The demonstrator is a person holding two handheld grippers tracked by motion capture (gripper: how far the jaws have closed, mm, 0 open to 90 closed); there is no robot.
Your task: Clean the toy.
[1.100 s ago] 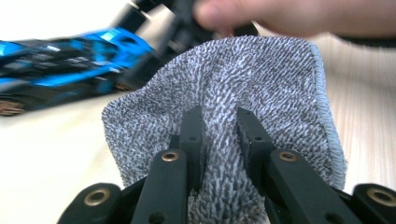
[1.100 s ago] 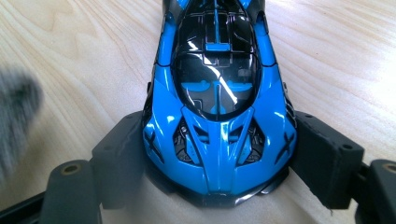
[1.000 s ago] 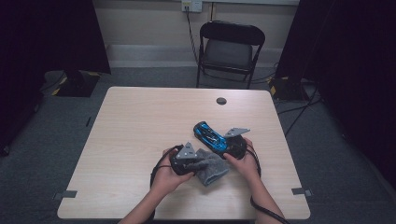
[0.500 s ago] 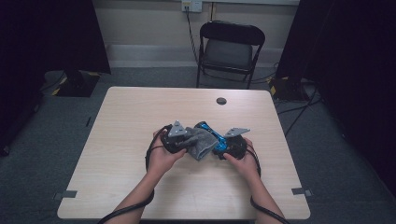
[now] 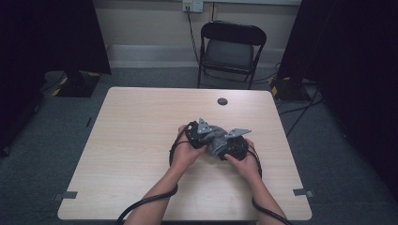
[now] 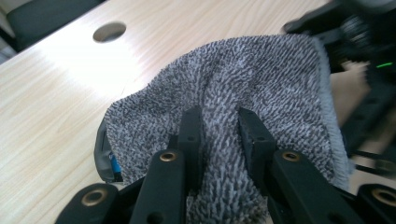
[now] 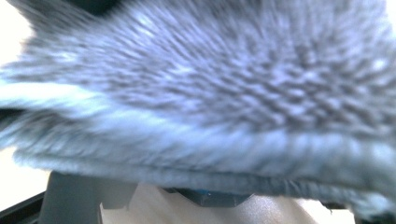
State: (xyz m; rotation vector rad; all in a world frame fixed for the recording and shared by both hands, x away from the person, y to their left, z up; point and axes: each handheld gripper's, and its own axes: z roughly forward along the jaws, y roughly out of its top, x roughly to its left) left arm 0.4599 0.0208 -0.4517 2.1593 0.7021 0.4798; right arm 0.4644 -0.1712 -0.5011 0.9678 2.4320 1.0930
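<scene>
The left tool [image 6: 218, 133] pinches a grey cloth [image 6: 261, 79] draped over a blue object [image 6: 113, 164]; the right tool's [image 5: 233, 147] grip cannot be told. Wiping seems underway, unfinished.

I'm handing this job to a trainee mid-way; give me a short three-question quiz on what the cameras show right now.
1. True or false: the left gripper has its jaws closed on a fold of the grey cloth.
2. What lies partly under the cloth in the left gripper view? A) a blue and black object B) a red cup C) a spoon
3. What stands beyond the table's far edge in the high view?

Key: 1 true. 2 A, the blue and black object. 3 a black folding chair.
</scene>
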